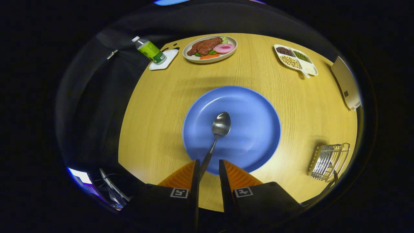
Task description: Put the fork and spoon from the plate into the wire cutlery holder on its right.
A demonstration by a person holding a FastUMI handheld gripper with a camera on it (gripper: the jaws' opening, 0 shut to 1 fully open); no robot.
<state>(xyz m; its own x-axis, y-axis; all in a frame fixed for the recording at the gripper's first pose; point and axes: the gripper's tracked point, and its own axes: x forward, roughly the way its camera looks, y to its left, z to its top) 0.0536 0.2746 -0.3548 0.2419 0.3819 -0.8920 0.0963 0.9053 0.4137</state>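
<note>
The spoon (220,129) lies on the blue plate (255,106), its handle beside the left finger of the parted, released jaws of the gripper (208,168). The wire cutlery holder (328,161) sits well right on the surface (155,129), nothing between.

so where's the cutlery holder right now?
Gripper view: wire cutlery holder on the table's edge, right of the blue plate and open gripper.

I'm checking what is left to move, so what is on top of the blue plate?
On the blue plate lies a spoon, bowl on the plate, handle running back between the gripper fingers, which stand apart. The fingers cover the plate's near rim.
</note>
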